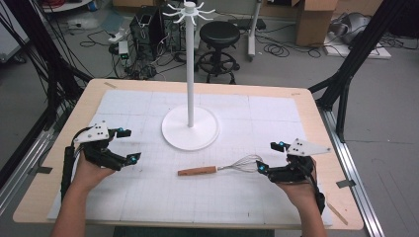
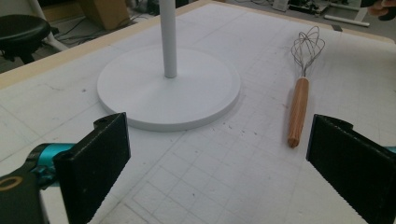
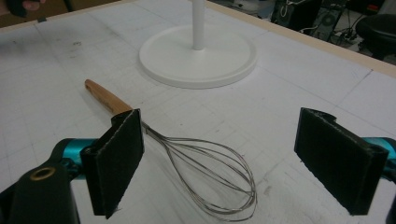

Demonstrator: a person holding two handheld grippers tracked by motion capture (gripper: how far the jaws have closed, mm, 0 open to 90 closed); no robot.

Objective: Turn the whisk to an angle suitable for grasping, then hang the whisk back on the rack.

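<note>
A whisk [image 1: 221,168] with a wooden handle [image 1: 197,171] and a wire head lies flat on the white mat, in front of a white stand [image 1: 190,126] with a round base, a tall pole and hooks on top. My right gripper [image 1: 267,157] is open at the wire head's right end; in the right gripper view the wire loops [image 3: 210,179] lie between and just ahead of the jaws. My left gripper [image 1: 127,145] is open at the mat's left, empty, facing the stand base [image 2: 169,88] and the whisk [image 2: 301,88].
The white gridded mat [image 1: 276,113] covers most of the wooden table [image 1: 316,111]. Behind the table stand a black stool [image 1: 219,44], electronics with cables on the floor, and cardboard boxes. Black frame legs stand at both sides.
</note>
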